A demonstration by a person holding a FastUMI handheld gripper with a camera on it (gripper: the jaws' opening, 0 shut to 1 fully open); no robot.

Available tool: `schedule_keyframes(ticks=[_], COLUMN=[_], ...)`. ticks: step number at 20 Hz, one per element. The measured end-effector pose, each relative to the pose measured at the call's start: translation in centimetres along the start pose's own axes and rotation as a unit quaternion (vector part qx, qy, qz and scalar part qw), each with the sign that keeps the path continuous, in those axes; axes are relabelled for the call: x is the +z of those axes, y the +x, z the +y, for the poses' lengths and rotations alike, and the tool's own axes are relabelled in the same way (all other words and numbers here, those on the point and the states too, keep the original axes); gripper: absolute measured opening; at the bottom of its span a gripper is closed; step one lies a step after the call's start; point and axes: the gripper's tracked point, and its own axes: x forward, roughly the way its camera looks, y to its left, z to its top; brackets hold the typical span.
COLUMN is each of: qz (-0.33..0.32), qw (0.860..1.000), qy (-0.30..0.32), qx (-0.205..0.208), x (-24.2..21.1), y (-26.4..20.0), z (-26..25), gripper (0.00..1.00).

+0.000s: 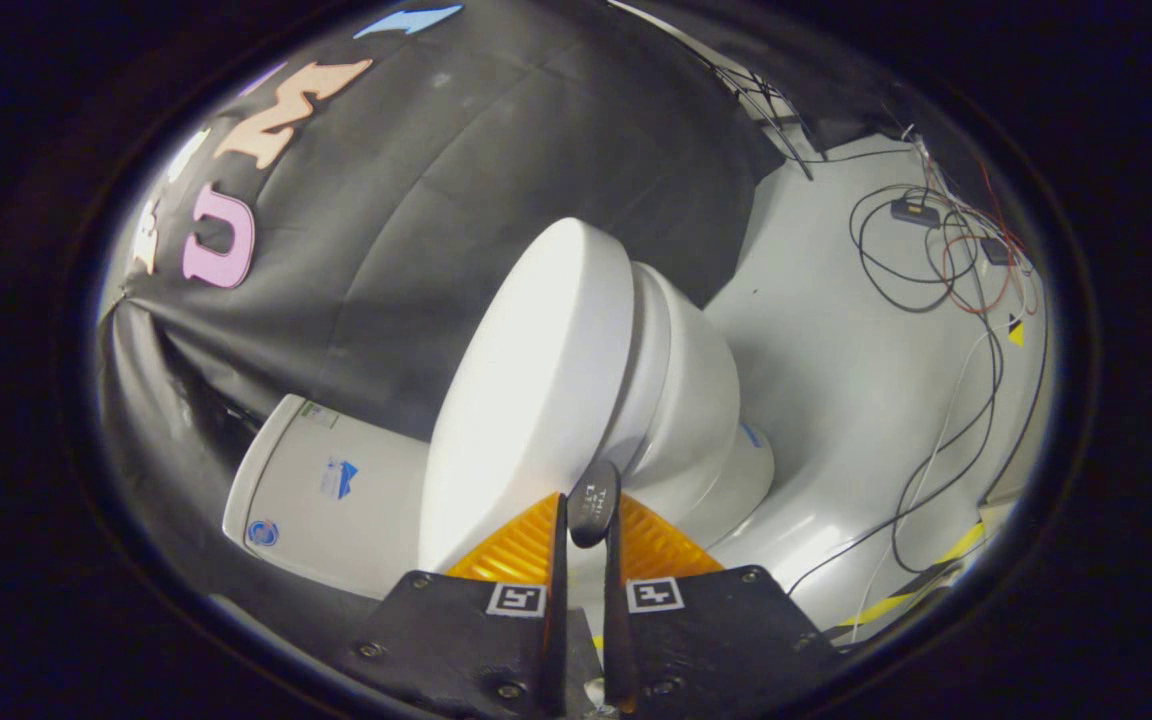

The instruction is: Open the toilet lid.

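Grey floor [836, 330]; white toilet lid [526, 390] (smooth, glossy).

Stickers on toilet tank [306, 490] too small to read.

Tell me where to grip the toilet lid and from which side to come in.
Grip the small dark tab on the toilet lid's front edge, coming from the front, away from the tank. It sticks out past the smooth lid, thin enough for two fingers. The gripper already looks shut on it, with the lid apparently raised off the bowl.
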Motion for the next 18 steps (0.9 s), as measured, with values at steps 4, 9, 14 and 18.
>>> schedule_keyframes(ticks=[4,9,14,18], qz=[-0.013,-0.021,-0.021,-0.017], qw=[1.0,0.999,0.997,0.994], qy=[-0.014,-0.022,-0.053,-0.086], qx=[0.016,0.029,0.043,0.06], x=[0.4,0.6,0.4,-0.4], y=[-1.5,-2.4,-3.6,-4.1], z=[2.0,4.5,6.9,9.1], gripper=[0.15,0.15,0.15,0.15])
